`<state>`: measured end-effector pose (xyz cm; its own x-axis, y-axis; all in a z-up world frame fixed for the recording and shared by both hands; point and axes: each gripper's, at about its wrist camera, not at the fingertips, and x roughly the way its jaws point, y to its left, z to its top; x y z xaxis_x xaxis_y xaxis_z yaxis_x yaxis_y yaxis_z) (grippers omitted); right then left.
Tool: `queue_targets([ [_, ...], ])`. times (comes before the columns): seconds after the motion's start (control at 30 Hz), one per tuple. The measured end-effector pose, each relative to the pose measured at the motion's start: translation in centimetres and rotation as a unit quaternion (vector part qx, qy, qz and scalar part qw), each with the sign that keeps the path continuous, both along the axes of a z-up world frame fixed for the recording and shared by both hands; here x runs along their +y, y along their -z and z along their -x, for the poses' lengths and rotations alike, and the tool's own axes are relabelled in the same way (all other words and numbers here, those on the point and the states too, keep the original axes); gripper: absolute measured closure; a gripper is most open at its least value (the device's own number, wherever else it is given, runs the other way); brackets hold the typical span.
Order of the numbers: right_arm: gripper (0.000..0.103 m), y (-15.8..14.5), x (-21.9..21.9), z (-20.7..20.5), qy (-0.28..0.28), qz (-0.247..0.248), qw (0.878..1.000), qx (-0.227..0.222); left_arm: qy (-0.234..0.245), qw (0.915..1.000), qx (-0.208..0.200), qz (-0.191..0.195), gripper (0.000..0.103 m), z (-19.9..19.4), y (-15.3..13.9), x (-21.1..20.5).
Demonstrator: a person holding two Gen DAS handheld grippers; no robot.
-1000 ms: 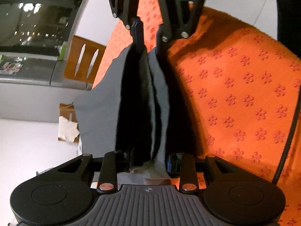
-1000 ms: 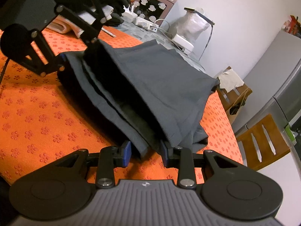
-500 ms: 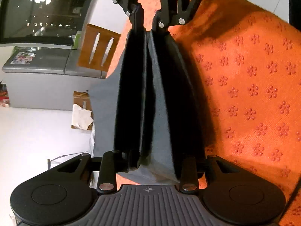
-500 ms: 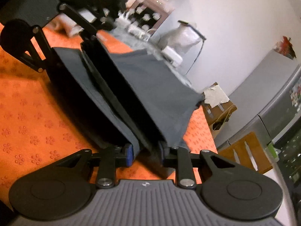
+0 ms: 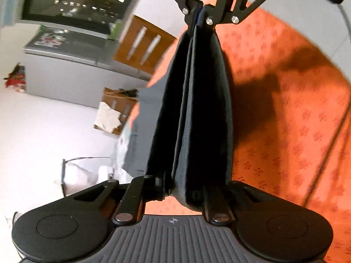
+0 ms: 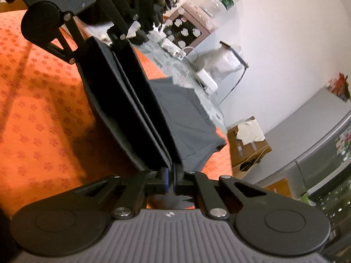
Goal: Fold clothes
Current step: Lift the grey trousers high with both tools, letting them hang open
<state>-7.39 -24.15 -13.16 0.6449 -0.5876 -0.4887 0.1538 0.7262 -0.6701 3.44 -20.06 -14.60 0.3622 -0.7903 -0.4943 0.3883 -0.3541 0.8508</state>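
While it hangs stretched between two handheld tools, a dark grey folded fabric garment (image 5: 197, 109) is held above an orange tablecloth with a small flower print (image 5: 285, 109). The left gripper (image 5: 186, 188) is clamped on one end of the cloth's bunched top edge, its jaws pressed into the folds. In its own view, the right gripper (image 6: 170, 180) has its jaws drawn together on the opposite end, a blue pad showing at the pinch. The lower part of the garment trails onto the tablecloth toward the table's far edge. Beyond that edge stand an open brown cardboard box (image 6: 248, 144) on the floor, a grey refrigerator (image 6: 307, 149) and a wooden chair back with two slots (image 5: 142, 43). A clear plastic water bottle with a green label (image 6: 219, 0) stands near the table's far corner.
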Motion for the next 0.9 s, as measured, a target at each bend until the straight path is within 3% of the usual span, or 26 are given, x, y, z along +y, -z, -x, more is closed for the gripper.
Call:
queue_targets([
  [0.17, 0.099, -3.3, 4.0, 2.4, -0.008, 0.021, 1.0, 0.017, 0.004, 0.9995, 0.021, 0.022, 0.089, 2.9, -2.5, 4.0],
  [0.33, 0.099, -4.9, 8.7, 5.2, -0.008, 0.016, 0.999, 0.034, 0.008, 0.9991, 0.037, 0.018, 0.09, 6.6, -2.7, 9.4],
  [0.7, 0.1, -5.7, 19.9, 14.4, -0.022, -0.007, 0.999, 0.032, -0.032, 0.9973, 0.062, 0.023, 0.093, 18.0, -3.2, 20.3],
  [0.9, 0.1, -5.8, 27.1, 21.2, -0.03, -0.006, 0.999, 0.024, -0.041, 0.9974, 0.052, 0.029, 0.094, 24.7, -2.9, 27.0],
])
